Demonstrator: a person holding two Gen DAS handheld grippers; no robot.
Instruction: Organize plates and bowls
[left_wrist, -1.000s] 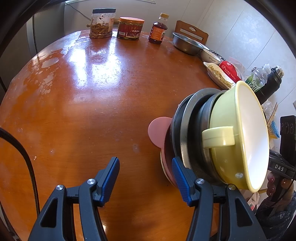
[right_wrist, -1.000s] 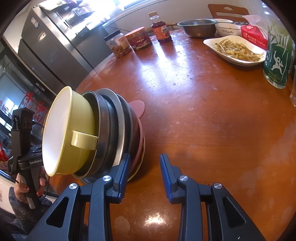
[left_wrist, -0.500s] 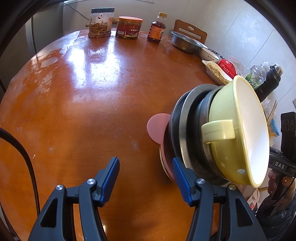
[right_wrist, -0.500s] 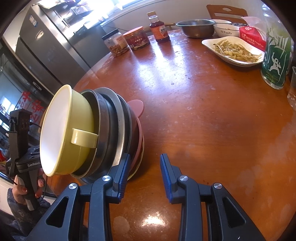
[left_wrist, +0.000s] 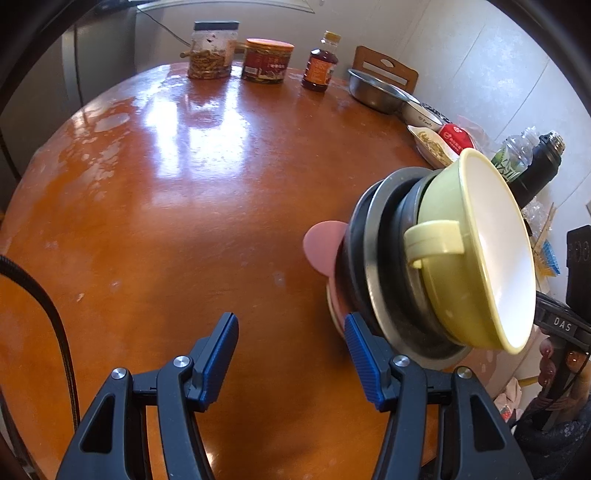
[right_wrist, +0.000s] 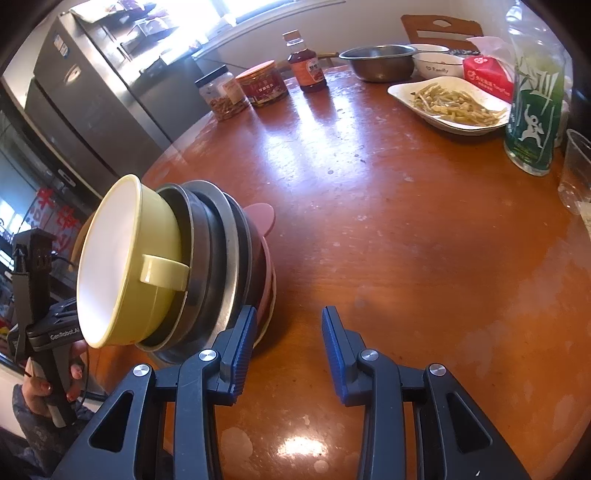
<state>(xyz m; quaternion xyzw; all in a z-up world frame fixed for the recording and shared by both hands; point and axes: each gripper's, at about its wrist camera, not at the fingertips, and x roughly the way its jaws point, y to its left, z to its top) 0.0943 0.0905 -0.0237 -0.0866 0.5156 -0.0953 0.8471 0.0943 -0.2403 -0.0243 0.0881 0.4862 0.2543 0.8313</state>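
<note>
A stack of dishes stands near the front edge of the round wooden table (left_wrist: 184, 184). On top sits a yellow-green bowl (left_wrist: 443, 295) (right_wrist: 147, 229) with a handle. Under it are dark metal bowls (left_wrist: 376, 258) (right_wrist: 218, 251), with a pink eared plate (left_wrist: 321, 247) (right_wrist: 262, 218) at the bottom. My left gripper (left_wrist: 291, 325) is open over bare table, its right finger close beside the stack. My right gripper (right_wrist: 289, 317) stands on the stack's other side, left finger near the stack. Its jaws are opening with nothing between them.
At the far edge stand a clear jar (left_wrist: 212, 51), a red tin (left_wrist: 267, 61), a sauce bottle (left_wrist: 319, 62) and a steel basin (right_wrist: 378, 61). To the right are a white dish of beans (right_wrist: 448, 103), a green bottle (right_wrist: 533, 110) and a plastic cup (right_wrist: 576, 170).
The right gripper's jaws have parted slightly. Both views have shifted a little, and the stack stays where it was.
</note>
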